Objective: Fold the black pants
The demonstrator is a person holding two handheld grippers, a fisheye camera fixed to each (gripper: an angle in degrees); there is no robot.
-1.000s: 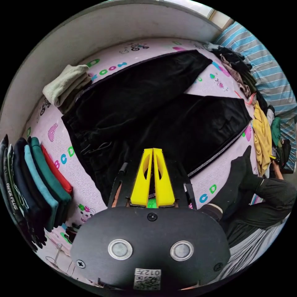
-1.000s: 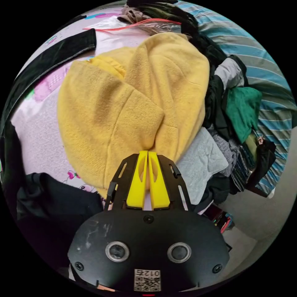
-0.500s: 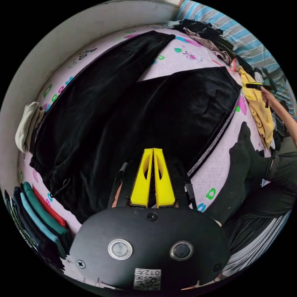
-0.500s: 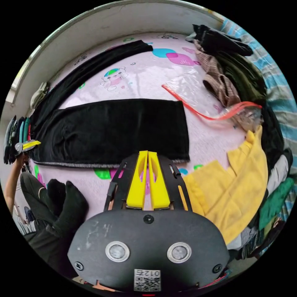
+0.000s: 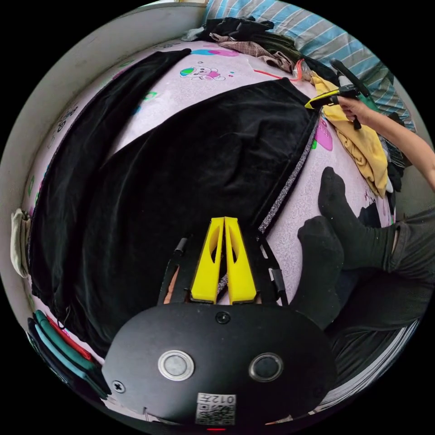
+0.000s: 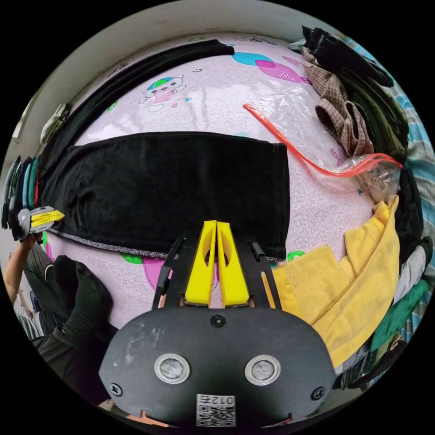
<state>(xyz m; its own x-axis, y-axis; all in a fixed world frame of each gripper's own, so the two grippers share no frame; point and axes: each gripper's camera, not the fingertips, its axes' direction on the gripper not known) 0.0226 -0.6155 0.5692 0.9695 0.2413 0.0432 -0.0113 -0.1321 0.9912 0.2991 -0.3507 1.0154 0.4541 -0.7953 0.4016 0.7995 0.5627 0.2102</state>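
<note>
On the pink mat [image 6: 199, 108], black pants [image 6: 172, 190] lie spread; both claws [image 5: 224, 223] [image 6: 216, 226] seemingly closed, empty.

Soft, even daylight fills both views, with faint shadows. The black pants [image 5: 181, 172] swallow detail and read almost flat. A clear plastic bag [image 6: 294, 118] shows mild glare. Fisheye distortion bends every edge, ringed by black; focus is sharp throughout.

Black pants [image 5: 181, 167] lie flat, legs spread apart in a V, on the pink mat [image 5: 299, 213]
</note>
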